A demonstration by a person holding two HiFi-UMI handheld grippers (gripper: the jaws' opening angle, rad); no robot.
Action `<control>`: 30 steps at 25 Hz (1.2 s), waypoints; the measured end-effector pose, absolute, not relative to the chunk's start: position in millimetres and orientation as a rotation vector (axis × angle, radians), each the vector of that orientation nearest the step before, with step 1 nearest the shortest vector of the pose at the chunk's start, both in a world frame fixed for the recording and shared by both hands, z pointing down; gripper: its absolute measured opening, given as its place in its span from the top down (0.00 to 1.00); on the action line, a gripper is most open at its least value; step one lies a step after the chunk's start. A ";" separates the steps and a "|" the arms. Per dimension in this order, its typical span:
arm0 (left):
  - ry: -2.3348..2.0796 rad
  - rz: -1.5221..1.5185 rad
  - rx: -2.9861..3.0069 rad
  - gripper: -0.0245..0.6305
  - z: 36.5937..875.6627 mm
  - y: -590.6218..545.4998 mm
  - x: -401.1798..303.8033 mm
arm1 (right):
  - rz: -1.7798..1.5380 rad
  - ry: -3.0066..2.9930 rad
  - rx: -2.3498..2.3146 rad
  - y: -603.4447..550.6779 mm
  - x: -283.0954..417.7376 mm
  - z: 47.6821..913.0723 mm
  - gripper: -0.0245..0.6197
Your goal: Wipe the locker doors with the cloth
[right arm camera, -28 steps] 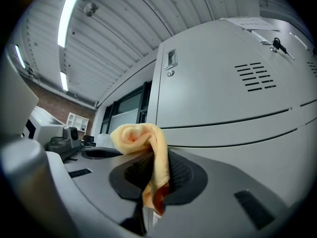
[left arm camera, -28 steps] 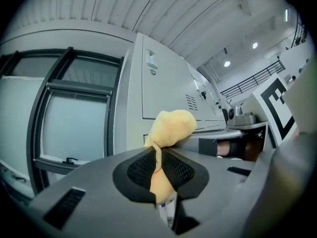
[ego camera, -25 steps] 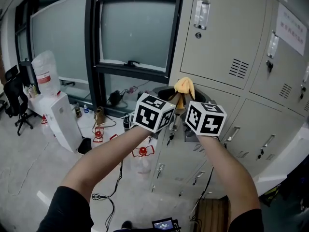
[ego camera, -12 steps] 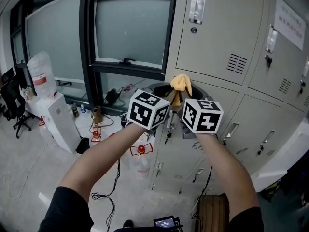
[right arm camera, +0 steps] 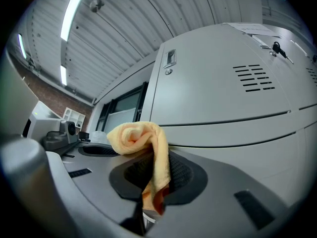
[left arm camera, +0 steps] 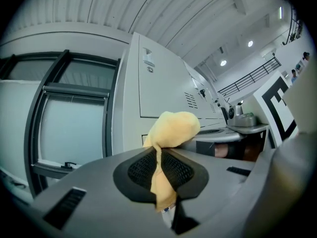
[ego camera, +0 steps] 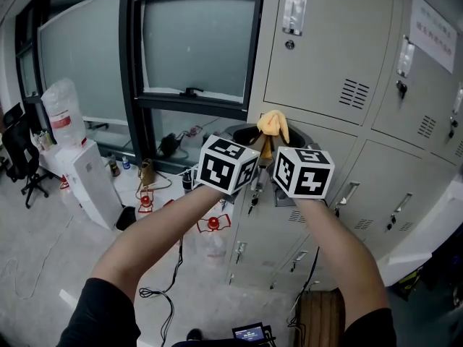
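Note:
A small yellow cloth (ego camera: pixel 275 123) is bunched up between my two grippers, in front of the beige locker doors (ego camera: pixel 325 42). My left gripper (ego camera: pixel 255 149) is shut on one end of the cloth (left arm camera: pixel 173 128); its jaws have just been closing on the fabric between the black pads. My right gripper (ego camera: pixel 279 149) sits close beside it, shut on the other end of the cloth (right arm camera: pixel 136 135), which folds over the top of its pads. The locker door (right arm camera: pixel 223 98) with vent slots and a handle lies just beyond the cloth. Both marker cubes face me.
A dark-framed window (ego camera: pixel 195 42) is left of the lockers. A water dispenser (ego camera: pixel 79 172) and an office chair (ego camera: pixel 18 147) stand at the far left. Cables and small red items (ego camera: pixel 213 225) lie on the floor below. Lower locker doors with handles (ego camera: pixel 347 194) run to the right.
The head view has shifted slightly since the earliest frame. Both grippers and the cloth keep their place in front of the lockers.

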State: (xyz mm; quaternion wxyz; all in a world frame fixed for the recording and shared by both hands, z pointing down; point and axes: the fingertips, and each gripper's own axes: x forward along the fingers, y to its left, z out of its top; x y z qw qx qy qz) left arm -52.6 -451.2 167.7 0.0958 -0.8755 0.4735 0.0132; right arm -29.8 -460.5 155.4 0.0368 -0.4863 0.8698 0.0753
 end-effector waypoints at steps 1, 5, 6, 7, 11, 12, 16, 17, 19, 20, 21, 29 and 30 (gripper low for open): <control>1.406 0.039 -2.595 0.90 168.0 -450.9 -51.1 | 0.232 2.666 -1.504 -460.1 -28.2 155.6 0.85; 1.406 0.016 -2.604 0.90 169.8 -451.0 -41.9 | 0.219 2.660 -1.525 -460.2 -18.7 157.6 0.85; 1.406 0.012 -2.607 0.90 170.0 -451.3 -39.1 | 0.216 2.660 -1.529 -460.5 -16.0 157.8 0.85; 1.406 0.010 -2.610 0.90 170.2 -451.5 -36.2 | 0.214 2.659 -1.534 -460.6 -13.1 158.0 0.85; 1.393 0.005 -2.620 0.90 170.8 -451.9 -21.3 | 0.209 2.643 -1.564 -460.5 2.2 158.9 0.85; 1.386 0.001 -2.625 0.90 170.9 -452.0 -16.9 | 0.206 2.639 -1.571 -460.5 6.7 159.1 0.85; 1.357 -0.013 -2.645 0.90 172.4 -452.4 2.1 | 0.197 2.623 -1.598 -460.6 25.9 160.6 0.85; 1.349 -0.014 -2.650 0.90 172.9 -452.6 7.5 | 0.196 2.618 -1.608 -460.7 31.4 161.1 0.85; 1.332 -0.014 -2.659 0.90 173.4 -453.0 19.6 | 0.197 2.602 -1.631 -460.9 43.8 161.7 0.85; 1.323 -0.013 -2.664 0.90 173.3 -453.1 26.1 | 0.197 2.594 -1.642 -460.9 50.3 161.7 0.85; 1.313 -0.013 -2.668 0.90 173.2 -453.1 32.6 | 0.196 2.585 -1.653 -460.9 56.9 161.7 0.85; 1.223 -0.022 -2.712 0.90 175.0 -453.9 87.6 | 0.174 2.523 -1.738 -461.9 112.7 163.9 0.85; 1.213 -0.022 -2.717 0.90 175.2 -454.1 94.6 | 0.172 2.516 -1.748 -462.2 119.7 164.2 0.85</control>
